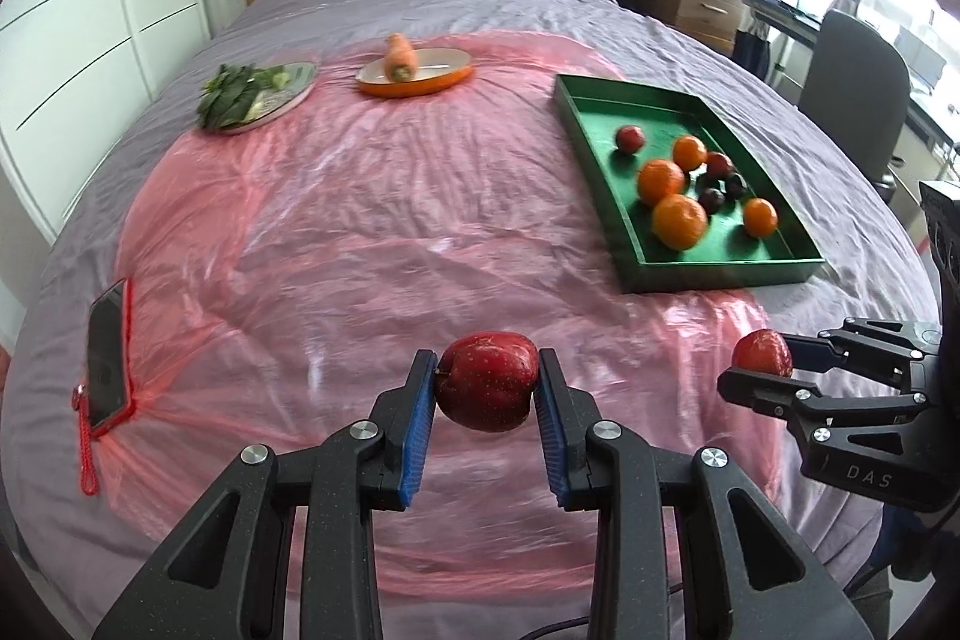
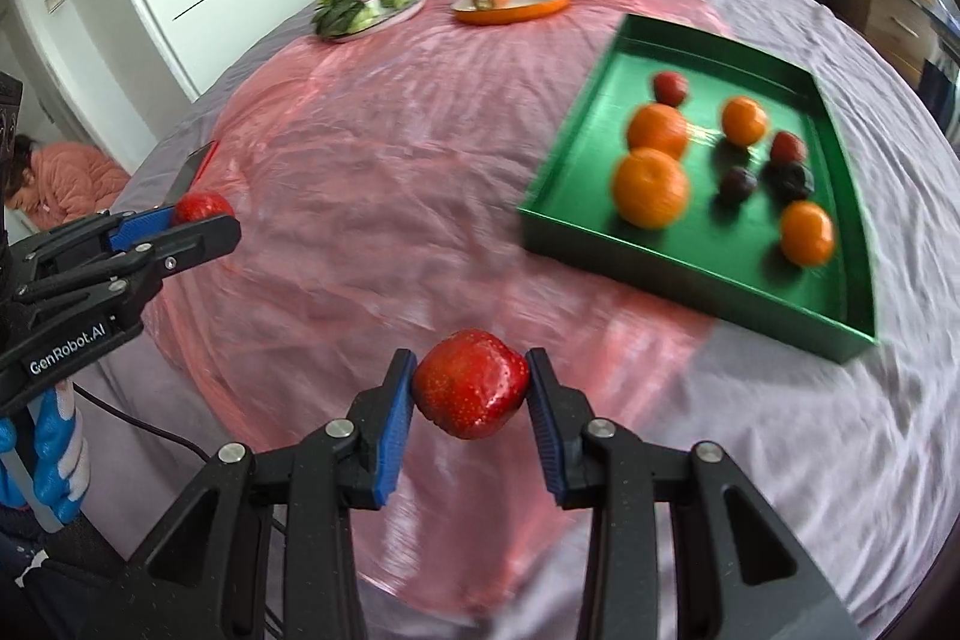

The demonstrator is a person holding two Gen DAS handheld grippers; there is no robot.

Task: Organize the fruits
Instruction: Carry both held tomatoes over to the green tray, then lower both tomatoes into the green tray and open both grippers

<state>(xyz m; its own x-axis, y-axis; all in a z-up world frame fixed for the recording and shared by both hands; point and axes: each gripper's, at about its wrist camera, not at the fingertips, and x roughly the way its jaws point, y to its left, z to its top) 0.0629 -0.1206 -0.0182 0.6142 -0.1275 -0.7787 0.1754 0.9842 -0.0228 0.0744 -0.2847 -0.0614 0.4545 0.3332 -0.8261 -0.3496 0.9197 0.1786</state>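
My left gripper point(image 1: 487, 388) is shut on a dark red apple point(image 1: 487, 381), held above the pink plastic sheet point(image 1: 360, 220). To its right my right gripper point(image 1: 762, 361) holds a second red apple point(image 1: 761, 351). In the right wrist view my right gripper point(image 2: 470, 385) is shut on that bright red apple point(image 2: 471, 383), and my left gripper point(image 2: 201, 214) shows at the left edge with its apple point(image 2: 201, 207). A green tray point(image 1: 600, 172) point(image 2: 558, 214) lies ahead to the right with several oranges, small red fruits and dark plums in it.
An orange dish point(image 1: 420, 83) with a carrot point(image 1: 401, 55) and a plate of leafy greens point(image 1: 252, 94) lie at the far side of the bed. A phone point(image 1: 108, 352) with a red strap lies at the left. A person in pink point(image 2: 60, 178) is on the floor.
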